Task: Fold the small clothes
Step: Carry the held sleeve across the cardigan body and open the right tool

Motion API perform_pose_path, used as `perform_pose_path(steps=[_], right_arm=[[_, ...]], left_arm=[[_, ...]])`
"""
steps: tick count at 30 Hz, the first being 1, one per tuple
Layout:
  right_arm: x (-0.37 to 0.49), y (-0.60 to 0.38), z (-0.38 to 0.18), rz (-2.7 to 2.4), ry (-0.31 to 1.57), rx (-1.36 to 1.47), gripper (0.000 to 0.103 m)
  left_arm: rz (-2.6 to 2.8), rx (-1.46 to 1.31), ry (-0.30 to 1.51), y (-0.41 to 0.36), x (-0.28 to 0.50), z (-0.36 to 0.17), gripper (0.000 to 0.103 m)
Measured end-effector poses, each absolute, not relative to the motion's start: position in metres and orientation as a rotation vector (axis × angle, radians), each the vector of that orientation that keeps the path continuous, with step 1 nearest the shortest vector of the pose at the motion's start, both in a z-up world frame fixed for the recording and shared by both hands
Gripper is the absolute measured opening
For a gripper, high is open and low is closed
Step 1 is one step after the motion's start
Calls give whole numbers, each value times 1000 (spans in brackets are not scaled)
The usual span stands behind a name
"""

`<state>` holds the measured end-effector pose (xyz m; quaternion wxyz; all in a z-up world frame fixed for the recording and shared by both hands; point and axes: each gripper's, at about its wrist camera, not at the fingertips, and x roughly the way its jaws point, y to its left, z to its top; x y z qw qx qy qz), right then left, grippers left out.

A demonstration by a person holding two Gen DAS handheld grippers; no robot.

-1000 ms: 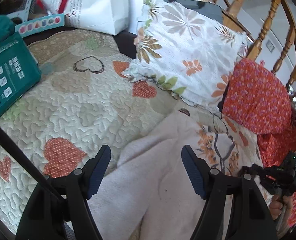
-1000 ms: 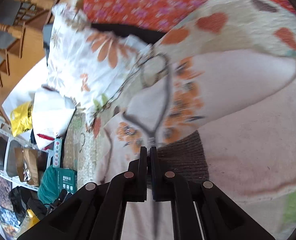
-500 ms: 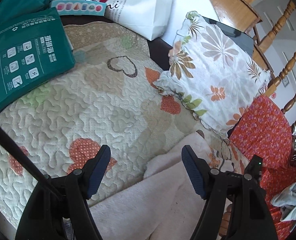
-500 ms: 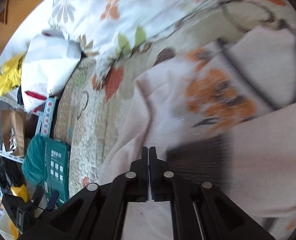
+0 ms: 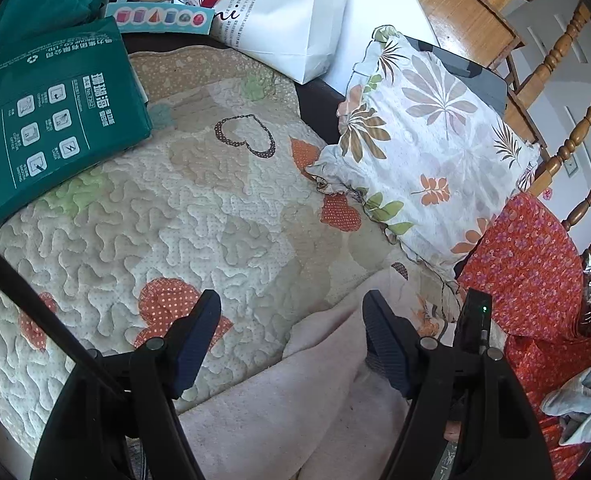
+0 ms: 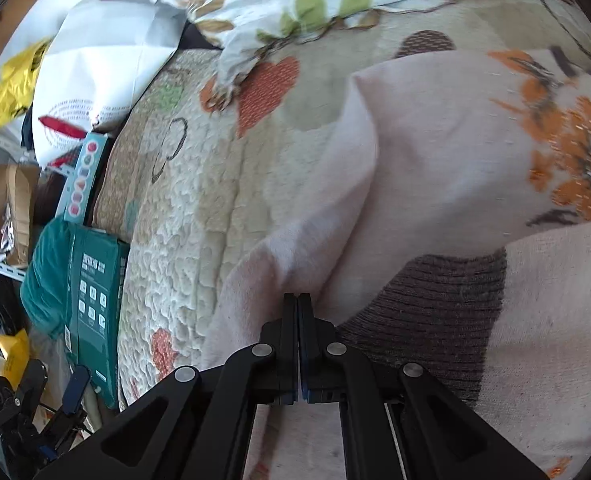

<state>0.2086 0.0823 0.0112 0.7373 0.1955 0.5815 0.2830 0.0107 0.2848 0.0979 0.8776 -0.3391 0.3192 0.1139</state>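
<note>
A pale pink sweater (image 5: 275, 420) with an orange flower print (image 6: 567, 152) and a brown ribbed cuff (image 6: 427, 300) lies on the heart-patterned quilt (image 5: 175, 208). My right gripper (image 6: 297, 298) is shut on a fold of the pink cloth, whose creases run into its tips, with the cuff just to its right. Its black body (image 5: 473, 328) shows behind my left gripper's right finger. My left gripper (image 5: 291, 304) stands open above the sweater's edge and the quilt, with nothing pinched between its blue pads (image 5: 199, 328).
A green box (image 5: 43, 120) lies at the quilt's far left, with a white paper bag (image 5: 287, 12) behind it. A leaf-print pillow (image 5: 427, 152) and red flowered fabric (image 5: 527, 272) border the right side. Wooden spindles (image 5: 575, 40) stand beyond. Crumpled pale clothes (image 5: 583, 400) lie at the right edge.
My right gripper has swept across the quilt toward the green box, carrying the pink fold over the sweater. The left view has swung left, so the sweater sits lower in it.
</note>
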Motion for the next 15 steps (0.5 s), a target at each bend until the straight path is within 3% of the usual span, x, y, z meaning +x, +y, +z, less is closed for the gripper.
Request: perform_pose_path(steps=[11, 13, 15], right_arm=[[196, 95, 17, 590, 1281, 441, 5], [185, 87, 33, 597, 1240, 426, 16], [171, 76, 52, 602, 1178, 377, 40]], left_arm=[[248, -722, 675, 288, 8, 94, 72], [245, -710, 682, 286, 8, 93, 72], [254, -705, 687, 285, 7, 92, 72]])
